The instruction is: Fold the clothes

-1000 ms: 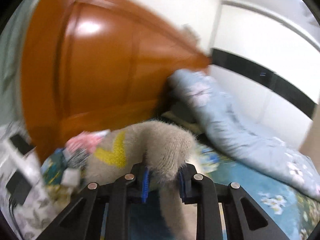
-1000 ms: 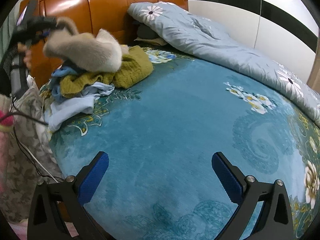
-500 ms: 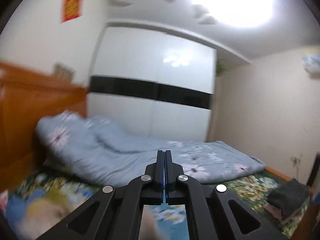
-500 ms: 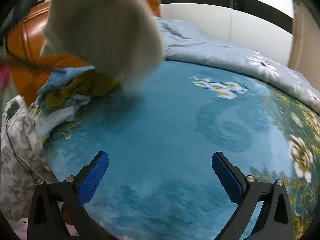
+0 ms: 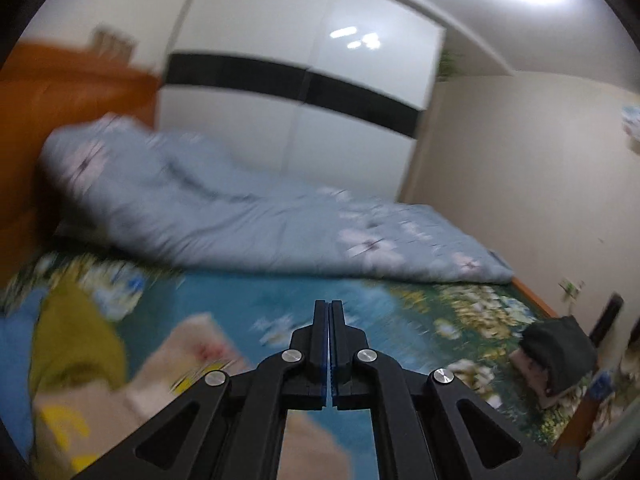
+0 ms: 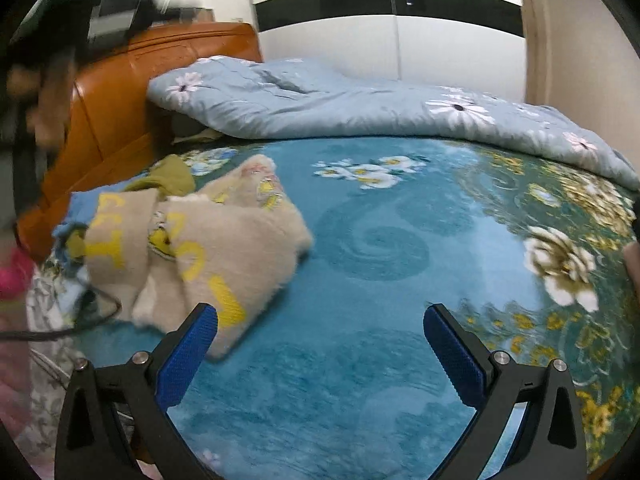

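A beige fuzzy sweater with yellow letters [image 6: 208, 248] lies crumpled on the teal bedspread [image 6: 400, 280] at the left. It also shows, blurred, low left in the left wrist view [image 5: 188, 360]. My left gripper [image 5: 329, 320] is shut with nothing between its pads and hangs above the bed. My right gripper [image 6: 320, 344] is open and empty; its left finger [image 6: 188, 348] is just in front of the sweater's near edge. An olive garment [image 6: 172, 176] and a blue one [image 6: 80, 204] lie behind the sweater.
A light blue floral quilt [image 6: 360, 104] is bunched along the far side of the bed. An orange wooden headboard [image 6: 120, 92] stands at the left. A dark folded pile [image 5: 560, 356] sits at the bed's right edge. A black cable [image 6: 60, 332] hangs at the left.
The left gripper, shut on the sweater a second ago, swung it over the bed and let it drop. It is shut and empty. The sweater now lies on the bedspread.
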A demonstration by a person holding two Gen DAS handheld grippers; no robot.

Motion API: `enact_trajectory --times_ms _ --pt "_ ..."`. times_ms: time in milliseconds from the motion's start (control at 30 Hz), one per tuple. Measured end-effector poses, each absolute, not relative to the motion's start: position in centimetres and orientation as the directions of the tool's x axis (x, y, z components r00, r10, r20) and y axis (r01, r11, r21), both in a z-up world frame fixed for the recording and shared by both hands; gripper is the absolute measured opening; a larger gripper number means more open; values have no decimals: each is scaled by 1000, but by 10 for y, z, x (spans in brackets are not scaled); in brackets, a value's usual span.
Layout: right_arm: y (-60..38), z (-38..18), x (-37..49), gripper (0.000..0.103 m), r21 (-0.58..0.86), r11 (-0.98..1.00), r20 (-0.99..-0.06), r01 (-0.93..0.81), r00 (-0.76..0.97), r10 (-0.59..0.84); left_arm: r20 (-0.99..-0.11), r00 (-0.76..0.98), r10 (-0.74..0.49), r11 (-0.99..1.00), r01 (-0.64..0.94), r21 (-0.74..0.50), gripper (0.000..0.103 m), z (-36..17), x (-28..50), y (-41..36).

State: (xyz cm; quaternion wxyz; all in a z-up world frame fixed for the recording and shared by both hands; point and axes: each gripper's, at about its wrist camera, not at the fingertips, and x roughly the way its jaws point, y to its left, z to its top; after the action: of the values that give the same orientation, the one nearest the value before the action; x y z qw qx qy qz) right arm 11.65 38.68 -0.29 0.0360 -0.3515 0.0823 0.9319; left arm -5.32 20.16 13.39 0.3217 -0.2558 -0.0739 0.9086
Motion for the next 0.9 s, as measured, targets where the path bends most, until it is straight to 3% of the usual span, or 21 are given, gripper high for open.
enact_trajectory --times_ms 133,267,400,567,667,733,833,900 --pt "367 -14 92 103 168 -985 -671 -46 -737 -80 -470 -731 495 -869 -404 -286 8 82 -58 123" --pt "331 -32 52 103 93 -994 -706 51 -701 -102 -505 -766 397 -916 -295 -272 46 42 -46 65" --pt "284 -50 11 103 -9 -990 -733 141 -674 -89 -544 -744 388 -919 -268 -289 53 14 -33 31" --pt "263 -66 -16 102 -186 -973 -723 135 -690 42 -588 -709 389 -919 -255 -300 57 -4 -33 18" --pt "281 -66 -17 83 -168 -982 -721 80 -690 67 -597 -699 394 -917 -252 -311 57 -9 -40 22" --pt "301 -64 -14 81 -100 -995 -716 17 -695 60 -599 -693 400 -914 -255 -315 57 -9 -45 28" --pt "338 -61 -6 64 32 -995 -708 -97 -705 46 -597 -687 414 -909 -270 -319 57 -9 -47 36" --pt "349 -59 -2 37 65 -990 -706 -123 -707 42 -600 -681 420 -906 -282 -314 57 -10 -47 42"
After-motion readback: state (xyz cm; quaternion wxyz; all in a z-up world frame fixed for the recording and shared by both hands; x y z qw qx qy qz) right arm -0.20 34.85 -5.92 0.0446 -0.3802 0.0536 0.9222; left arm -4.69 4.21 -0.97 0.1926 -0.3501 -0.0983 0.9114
